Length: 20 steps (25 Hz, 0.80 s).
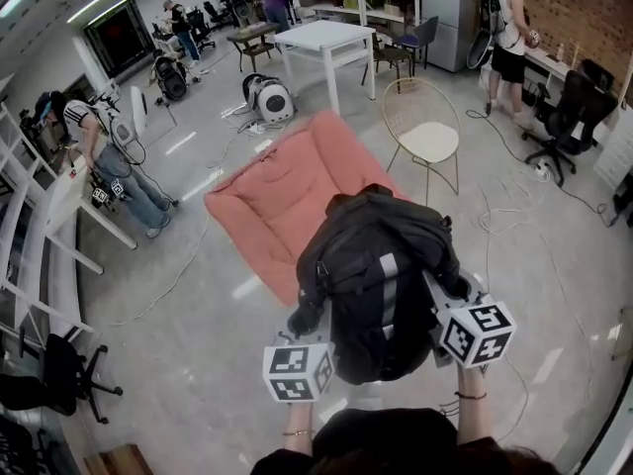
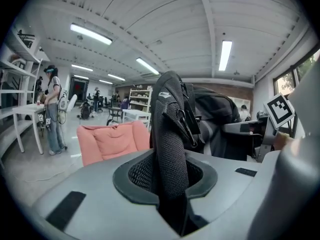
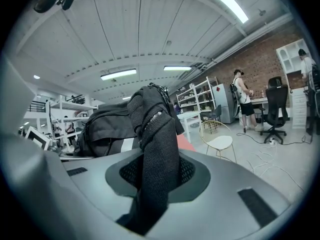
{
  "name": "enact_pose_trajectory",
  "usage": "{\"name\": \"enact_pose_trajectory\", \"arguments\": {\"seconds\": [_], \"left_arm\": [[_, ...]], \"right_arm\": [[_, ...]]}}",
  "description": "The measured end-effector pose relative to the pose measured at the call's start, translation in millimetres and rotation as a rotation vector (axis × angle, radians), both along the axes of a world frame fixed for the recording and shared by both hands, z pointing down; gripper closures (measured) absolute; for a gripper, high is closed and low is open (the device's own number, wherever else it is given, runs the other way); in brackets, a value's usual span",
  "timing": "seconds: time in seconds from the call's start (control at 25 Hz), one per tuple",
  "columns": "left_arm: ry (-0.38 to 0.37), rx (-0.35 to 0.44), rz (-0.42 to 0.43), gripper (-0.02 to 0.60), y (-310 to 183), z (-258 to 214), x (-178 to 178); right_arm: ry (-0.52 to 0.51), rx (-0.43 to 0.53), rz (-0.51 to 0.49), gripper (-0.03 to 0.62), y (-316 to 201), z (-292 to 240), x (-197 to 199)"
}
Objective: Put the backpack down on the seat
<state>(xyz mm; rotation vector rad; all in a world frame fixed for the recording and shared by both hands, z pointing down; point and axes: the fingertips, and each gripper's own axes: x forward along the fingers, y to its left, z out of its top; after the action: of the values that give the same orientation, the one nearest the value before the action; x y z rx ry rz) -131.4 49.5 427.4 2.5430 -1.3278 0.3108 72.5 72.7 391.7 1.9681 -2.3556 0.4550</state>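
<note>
A black backpack (image 1: pixel 381 285) with a grey stripe hangs in the air between my two grippers, over the near right edge of the pink cushioned seat (image 1: pixel 282 201). My left gripper (image 1: pixel 309 323) is shut on a black mesh shoulder strap (image 2: pixel 170 149), which stands up between its jaws. My right gripper (image 1: pixel 447 297) is shut on the other mesh strap (image 3: pixel 152 159). From the left gripper view the pink seat (image 2: pixel 107 141) lies ahead to the left, and the bag's body (image 2: pixel 215 119) hangs to the right. The backpack (image 3: pixel 107 124) fills the left of the right gripper view.
A white wire chair (image 1: pixel 425 132) stands just beyond the seat on the right, and a white table (image 1: pixel 321 40) lies farther back. One person (image 1: pixel 104 161) bends at the left shelving, another (image 1: pixel 509 38) stands by the brick wall. Cables (image 1: pixel 514 206) trail over the floor. A black office chair (image 1: pixel 59 374) sits near left.
</note>
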Motion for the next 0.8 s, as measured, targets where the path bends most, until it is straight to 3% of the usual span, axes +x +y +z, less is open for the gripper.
{"name": "enact_pose_trajectory", "arguments": {"seconds": [0.32,0.8], "left_arm": [[0.007,-0.012,0.054,0.489,-48.5,1.9,23.0],[0.012,-0.080,0.026,0.489,-111.3,24.5,33.0]], "right_arm": [[0.003,0.005,0.044,0.502,-44.4,-0.6,21.1],[0.011,-0.054,0.006,0.502,-114.5,18.0,31.2]]}}
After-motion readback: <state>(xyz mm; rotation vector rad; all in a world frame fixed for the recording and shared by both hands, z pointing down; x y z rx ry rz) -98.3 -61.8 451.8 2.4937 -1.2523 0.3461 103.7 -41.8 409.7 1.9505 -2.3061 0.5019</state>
